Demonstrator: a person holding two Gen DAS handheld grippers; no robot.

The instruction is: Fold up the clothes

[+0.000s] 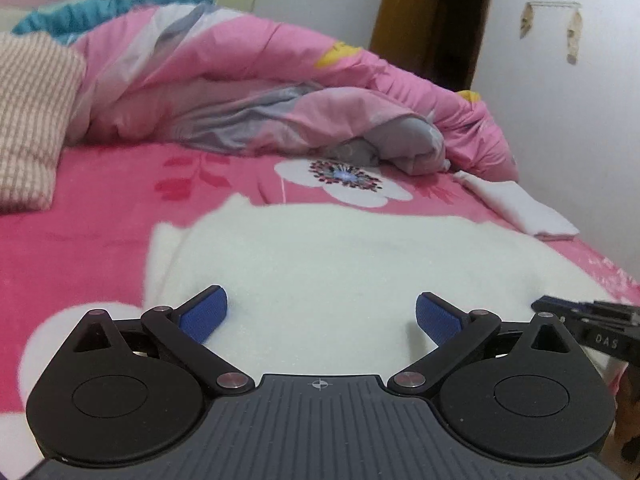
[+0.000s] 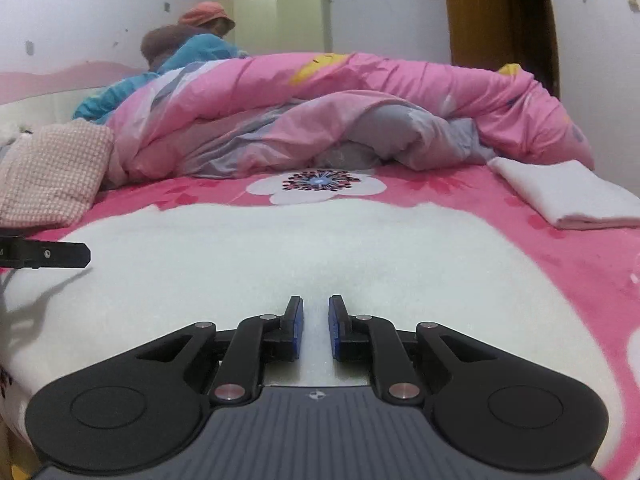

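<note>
Saw a plain white fleecy garment on a hot-pink sheet printed with white flowers, a pink quilt streaked grey with yellow patches along the far edge, a pink-and-white checked pillow, a folded white cloth, and blue pads on black fingers.

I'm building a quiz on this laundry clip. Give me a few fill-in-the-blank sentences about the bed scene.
1. The white fleece garment lies spread on a bedsheet coloured ____.
2. The left gripper has its jaws wide ____.
3. The folded white cloth lies to the ____ of the garment.
4. The checked pillow lies to the ____ of the quilt.

Missing words: pink; open; right; left
</note>
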